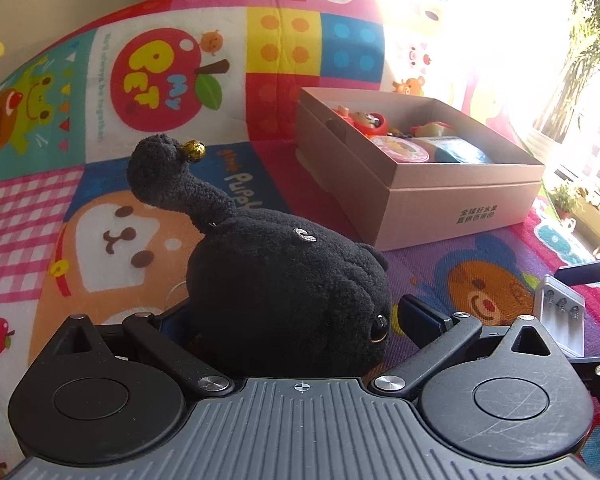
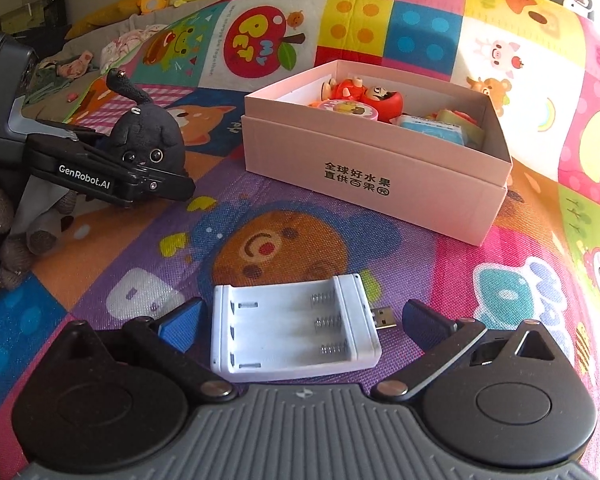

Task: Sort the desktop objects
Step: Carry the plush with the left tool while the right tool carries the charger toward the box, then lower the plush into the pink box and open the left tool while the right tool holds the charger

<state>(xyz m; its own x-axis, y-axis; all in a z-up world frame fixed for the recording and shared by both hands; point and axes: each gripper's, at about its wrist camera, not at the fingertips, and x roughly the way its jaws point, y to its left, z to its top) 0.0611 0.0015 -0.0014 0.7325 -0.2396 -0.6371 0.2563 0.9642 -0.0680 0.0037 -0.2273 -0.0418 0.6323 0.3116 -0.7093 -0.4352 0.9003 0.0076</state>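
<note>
One black plush cat [image 1: 288,284] sits low in the centre of the left wrist view, pinched between the fingers of the left gripper [image 1: 292,320], its tail with one gold bell [image 1: 193,149] sticking up. In the right wrist view, one white battery holder [image 2: 294,330] with three empty slots lies on the patterned mat [image 2: 500,280] at lower centre, between the spread fingers of the right gripper [image 2: 300,320], which touch nothing. One pink cardboard box [image 2: 380,168] stands at upper centre, holding several small toys; their count is unclear.
</note>
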